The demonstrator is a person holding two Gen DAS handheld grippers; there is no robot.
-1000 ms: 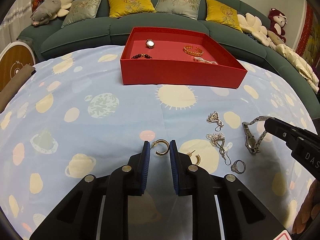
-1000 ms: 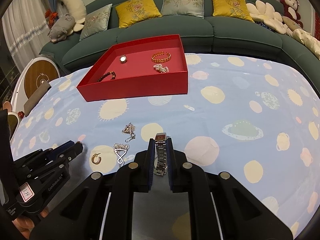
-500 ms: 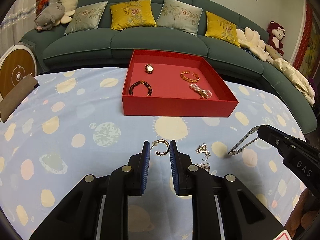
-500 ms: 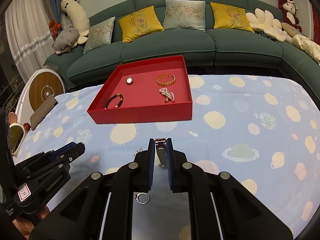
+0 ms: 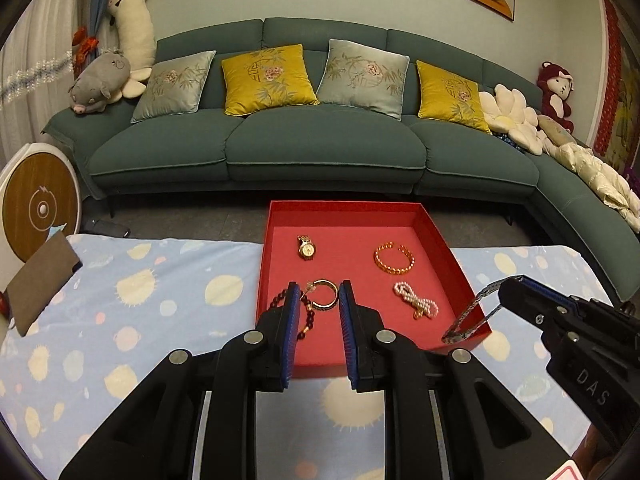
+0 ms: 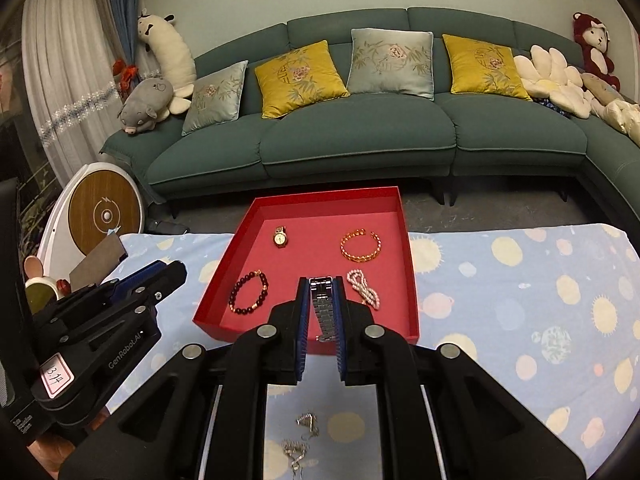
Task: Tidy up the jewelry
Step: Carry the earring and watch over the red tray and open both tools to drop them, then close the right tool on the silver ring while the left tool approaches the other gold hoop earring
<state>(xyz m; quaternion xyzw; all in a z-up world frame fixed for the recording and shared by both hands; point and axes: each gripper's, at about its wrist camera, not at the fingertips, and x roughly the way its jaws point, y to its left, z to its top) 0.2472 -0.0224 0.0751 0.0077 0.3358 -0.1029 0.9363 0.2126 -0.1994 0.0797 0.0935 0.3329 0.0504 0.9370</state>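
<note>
My left gripper [image 5: 319,294] is shut on a gold hoop earring [image 5: 325,294] and holds it over the near left part of the red tray [image 5: 344,210]. My right gripper [image 6: 321,292] is shut on a silver watch [image 6: 324,308], whose band hangs down over the tray's [image 6: 328,196] near edge. The watch also shows in the left wrist view [image 5: 470,314], hanging at the tray's near right corner. The tray holds a gold watch [image 6: 280,236], a gold chain bracelet [image 6: 360,246], a pearl piece [image 6: 363,288] and a dark bead bracelet [image 6: 248,294].
The tray lies on a light blue patterned cloth [image 6: 520,280]. Silver jewelry pieces [image 6: 300,440] lie on the cloth below the right gripper. A green sofa [image 5: 320,140] with cushions stands behind. A round white and wood device [image 5: 36,208] stands at the left.
Both grippers have lifted from the cloth and moved forward to the tray, the left carrying the hoop earring and the right the silver watch.
</note>
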